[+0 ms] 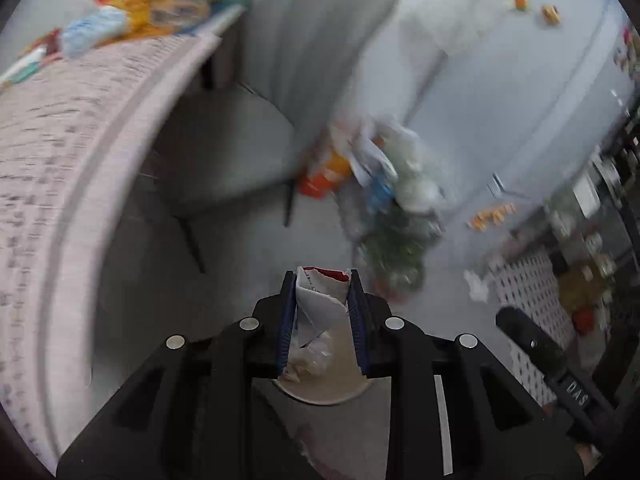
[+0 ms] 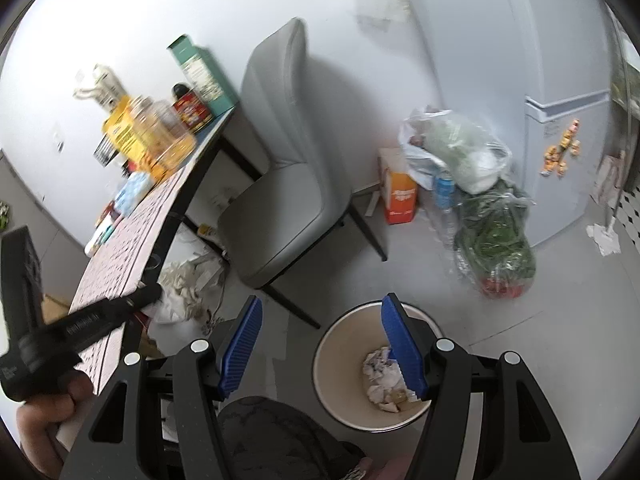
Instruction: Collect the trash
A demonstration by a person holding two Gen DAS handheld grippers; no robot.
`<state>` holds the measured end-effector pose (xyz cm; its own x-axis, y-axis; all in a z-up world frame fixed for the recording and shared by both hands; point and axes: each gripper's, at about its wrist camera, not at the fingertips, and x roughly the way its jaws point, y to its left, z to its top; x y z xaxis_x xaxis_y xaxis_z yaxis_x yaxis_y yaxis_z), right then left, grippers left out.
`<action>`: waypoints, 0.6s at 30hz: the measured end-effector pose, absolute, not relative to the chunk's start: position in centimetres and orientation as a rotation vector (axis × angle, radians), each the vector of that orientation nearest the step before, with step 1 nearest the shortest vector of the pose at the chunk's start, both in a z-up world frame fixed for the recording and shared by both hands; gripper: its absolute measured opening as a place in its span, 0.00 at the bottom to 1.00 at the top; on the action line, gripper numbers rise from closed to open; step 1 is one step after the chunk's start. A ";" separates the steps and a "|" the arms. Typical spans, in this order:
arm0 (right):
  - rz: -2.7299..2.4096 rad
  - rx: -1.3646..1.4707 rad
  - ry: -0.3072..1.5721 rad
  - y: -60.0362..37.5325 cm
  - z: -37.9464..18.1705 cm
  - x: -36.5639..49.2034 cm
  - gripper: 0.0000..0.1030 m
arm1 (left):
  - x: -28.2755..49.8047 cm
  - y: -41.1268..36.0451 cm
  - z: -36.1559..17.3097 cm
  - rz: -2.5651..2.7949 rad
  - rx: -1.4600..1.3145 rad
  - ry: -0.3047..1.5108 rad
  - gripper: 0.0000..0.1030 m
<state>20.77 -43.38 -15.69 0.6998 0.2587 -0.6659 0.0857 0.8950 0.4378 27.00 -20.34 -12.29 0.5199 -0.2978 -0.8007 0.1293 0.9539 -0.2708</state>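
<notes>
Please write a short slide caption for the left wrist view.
Left gripper holds crumpled paper trash above the bin, beside a grey chair.

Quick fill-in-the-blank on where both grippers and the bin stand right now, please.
1. The left hand-held gripper is shut on a crumpled white and red ____.
2. The right hand-held gripper is ____ and holds nothing.
3. The round cream waste bin already holds crumpled ____.

Missing words: wrapper; open; paper

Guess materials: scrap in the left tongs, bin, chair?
Scrap: thin paper, white with a red torn edge, creased and folded.
Bin: looks like smooth plastic, cream inside with a dark rim; could be coated metal.
Chair: grey matte upholstery, probably leatherette, on black legs.
</notes>
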 end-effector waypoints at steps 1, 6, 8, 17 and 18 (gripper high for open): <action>0.087 0.471 0.795 -44.1 -15.9 20.7 0.60 | 27.3 -21.3 -12.8 -0.279 -0.178 1.012 0.25; 0.042 0.503 0.798 -47.2 -17.0 20.4 0.61 | 28.2 -25.0 -15.4 -0.355 -0.165 1.101 0.26; 0.028 0.520 0.800 -48.4 -17.6 20.4 0.61 | 28.4 -26.3 -16.1 -0.382 -0.169 1.129 0.29; 0.007 0.562 0.812 -50.6 -19.4 20.3 0.61 | 28.6 -26.2 -16.1 -0.419 -0.273 1.112 0.94; 0.006 0.563 0.813 -50.7 -19.5 20.3 0.61 | 28.7 -25.8 -15.9 -0.425 -0.280 1.113 0.94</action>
